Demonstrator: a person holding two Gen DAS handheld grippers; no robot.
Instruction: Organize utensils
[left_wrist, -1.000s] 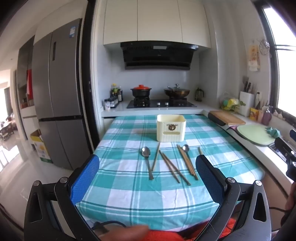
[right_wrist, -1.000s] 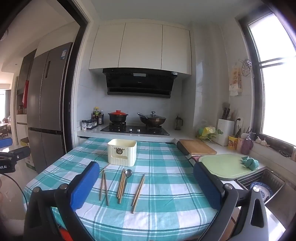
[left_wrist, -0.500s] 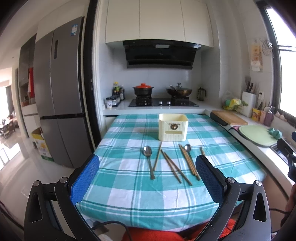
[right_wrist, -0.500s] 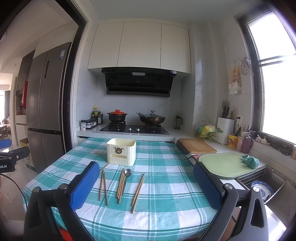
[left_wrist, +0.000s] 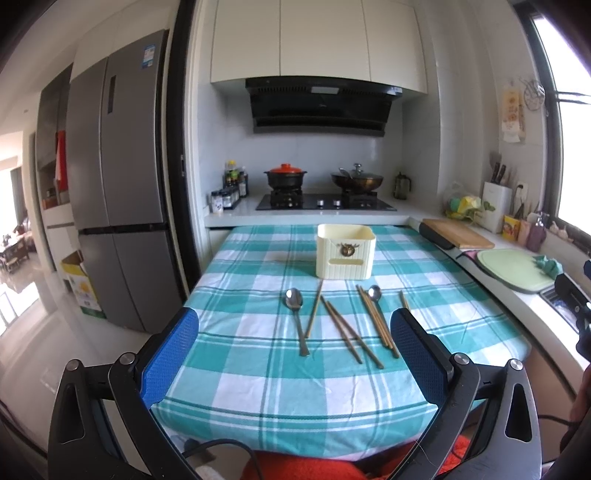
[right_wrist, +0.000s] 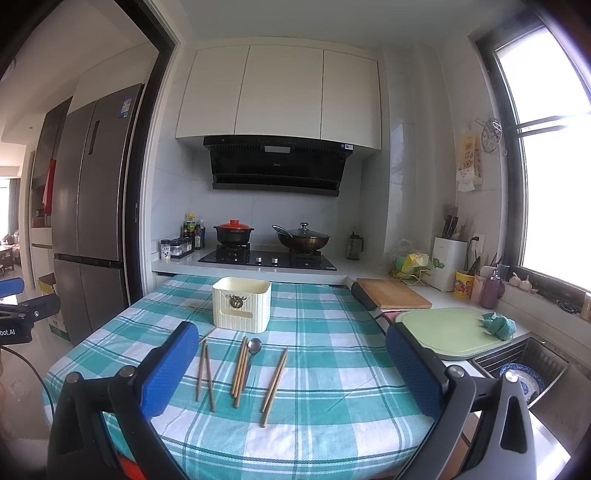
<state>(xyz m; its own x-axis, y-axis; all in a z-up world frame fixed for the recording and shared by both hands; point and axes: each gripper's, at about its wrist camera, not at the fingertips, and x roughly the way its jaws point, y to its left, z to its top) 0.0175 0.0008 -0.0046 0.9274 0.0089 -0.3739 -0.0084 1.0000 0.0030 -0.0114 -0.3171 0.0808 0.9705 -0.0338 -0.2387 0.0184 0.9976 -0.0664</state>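
Observation:
A cream utensil holder (left_wrist: 345, 251) (right_wrist: 242, 303) stands upright on the teal checked tablecloth (left_wrist: 258, 369) (right_wrist: 332, 369). In front of it lie two metal spoons (left_wrist: 297, 317) (left_wrist: 375, 293) and several wooden chopsticks (left_wrist: 351, 334) (right_wrist: 275, 380), all loose on the cloth. One spoon (right_wrist: 253, 350) shows in the right wrist view among the chopsticks. My left gripper (left_wrist: 293, 354) hangs open over the table's near edge, short of the utensils. My right gripper (right_wrist: 291, 373) is open too, held above the near right part of the table, nothing between its blue pads.
Behind the table runs a counter with a stove, a red-lidded pot (left_wrist: 285, 177) and a wok (left_wrist: 357, 180). A wooden board (right_wrist: 393, 293), a green cutting board (right_wrist: 454, 332) and a sink (right_wrist: 524, 369) lie to the right. A fridge (left_wrist: 110, 184) stands left.
Both views have shifted slightly, with the left wrist camera rising a little and edging nearer the table. The utensils and holder have not moved. Both grippers stay open.

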